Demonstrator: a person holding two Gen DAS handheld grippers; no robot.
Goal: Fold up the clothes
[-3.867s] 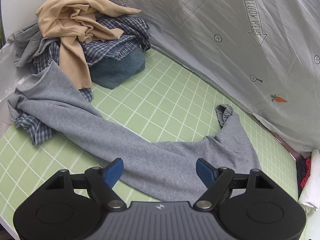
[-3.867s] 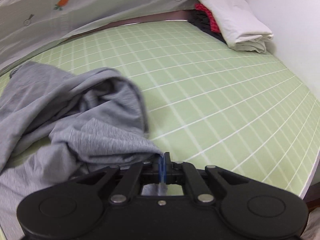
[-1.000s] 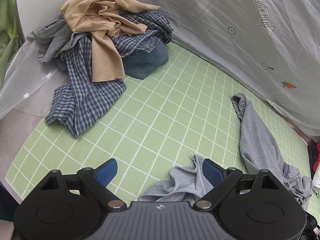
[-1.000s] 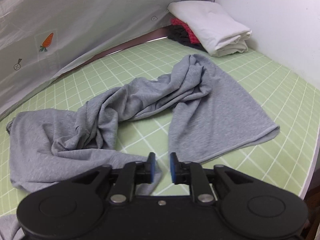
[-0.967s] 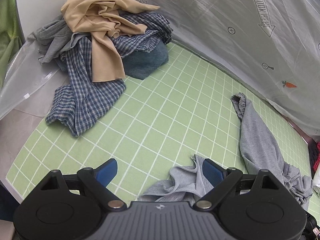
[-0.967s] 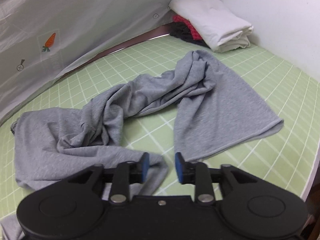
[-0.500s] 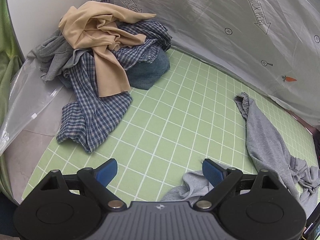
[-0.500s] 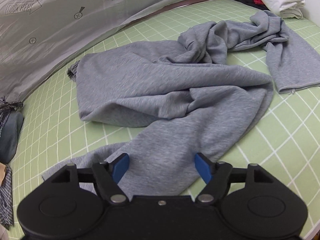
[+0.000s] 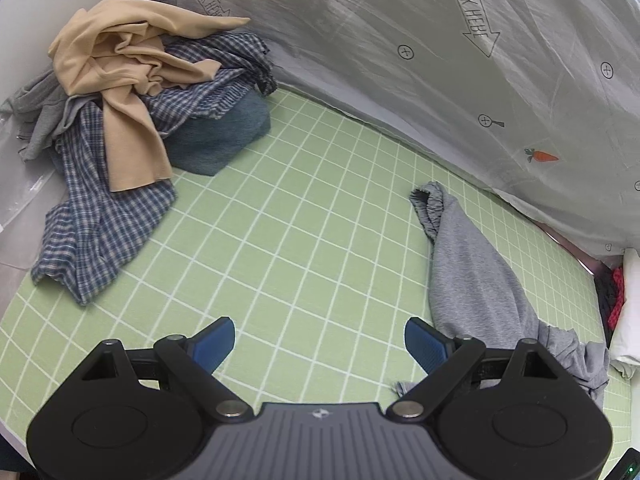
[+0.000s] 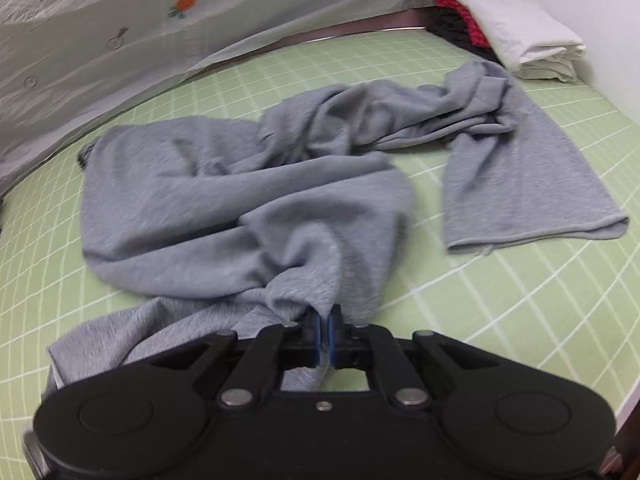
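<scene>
A crumpled grey garment [image 10: 248,200] lies spread on the green grid mat [image 10: 520,300]. My right gripper [image 10: 324,326] is shut on a bunched fold of the garment at its near edge. In the left wrist view one long part of the same grey garment [image 9: 472,280] lies at the right of the mat [image 9: 280,240]. My left gripper [image 9: 320,340] is open and empty above bare mat, left of the grey cloth.
A pile of unfolded clothes [image 9: 140,92], beige, plaid and blue, sits at the mat's far left corner. A stack of folded white and red items [image 10: 512,20] sits at the far right corner. A grey printed sheet [image 9: 440,60] hangs along the back.
My right gripper has closed from wide open onto a fold of the grey garment. My left gripper has stayed open, and its view has shifted slightly.
</scene>
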